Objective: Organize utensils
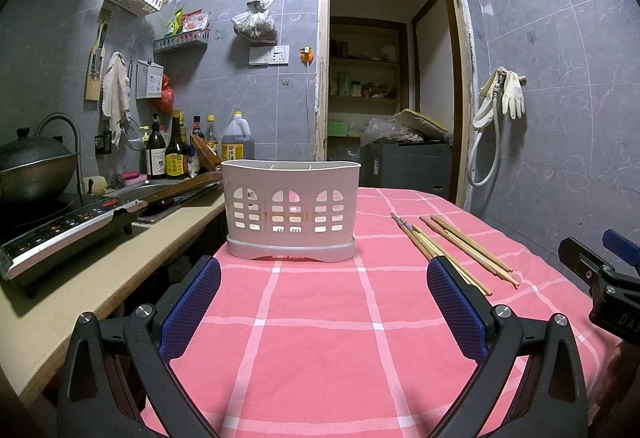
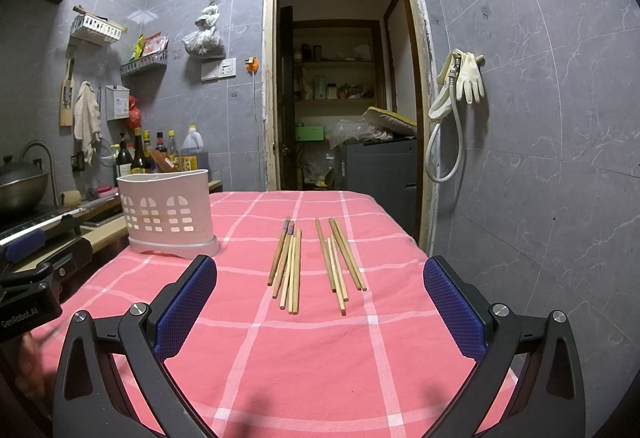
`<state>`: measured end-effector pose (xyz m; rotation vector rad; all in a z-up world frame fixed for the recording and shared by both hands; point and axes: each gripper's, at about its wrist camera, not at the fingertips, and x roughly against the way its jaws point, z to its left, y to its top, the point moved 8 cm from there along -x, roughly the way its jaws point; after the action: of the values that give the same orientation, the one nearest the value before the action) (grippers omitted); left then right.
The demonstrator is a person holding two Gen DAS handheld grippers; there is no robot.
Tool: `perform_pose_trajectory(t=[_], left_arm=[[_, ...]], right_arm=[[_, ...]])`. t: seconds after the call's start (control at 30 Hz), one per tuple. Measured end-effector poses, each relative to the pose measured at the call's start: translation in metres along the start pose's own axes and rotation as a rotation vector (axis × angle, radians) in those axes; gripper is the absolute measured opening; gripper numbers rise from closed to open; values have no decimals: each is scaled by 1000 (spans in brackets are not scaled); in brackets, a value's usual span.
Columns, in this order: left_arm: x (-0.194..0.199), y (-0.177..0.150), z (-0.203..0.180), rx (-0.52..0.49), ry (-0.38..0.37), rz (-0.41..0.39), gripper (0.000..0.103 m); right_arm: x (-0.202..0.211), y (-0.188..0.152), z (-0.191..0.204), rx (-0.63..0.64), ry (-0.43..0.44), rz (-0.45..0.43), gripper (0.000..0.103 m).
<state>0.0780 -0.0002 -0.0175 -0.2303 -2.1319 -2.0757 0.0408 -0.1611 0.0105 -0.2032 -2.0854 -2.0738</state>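
- Left wrist view: I am holding the left claw with its jaws spread wide, gripping nothing, over the pink checked surface. The white utensil holder is standing upright straight ahead; chopsticks are lying flat to its right, well apart from it.
- Right wrist view: I am keeping the right claw likewise wide apart and empty. Two loose chopstick bundles, left bundle and right bundle, are lying just ahead; the holder is sitting far left.
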Motion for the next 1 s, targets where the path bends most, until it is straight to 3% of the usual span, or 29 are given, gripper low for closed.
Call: perform_pose_trajectory(t=[1.0], left_arm=[[0,1,0,3,5,0,101]], right_arm=[[-2,2,-2,4,-3,0,103]])
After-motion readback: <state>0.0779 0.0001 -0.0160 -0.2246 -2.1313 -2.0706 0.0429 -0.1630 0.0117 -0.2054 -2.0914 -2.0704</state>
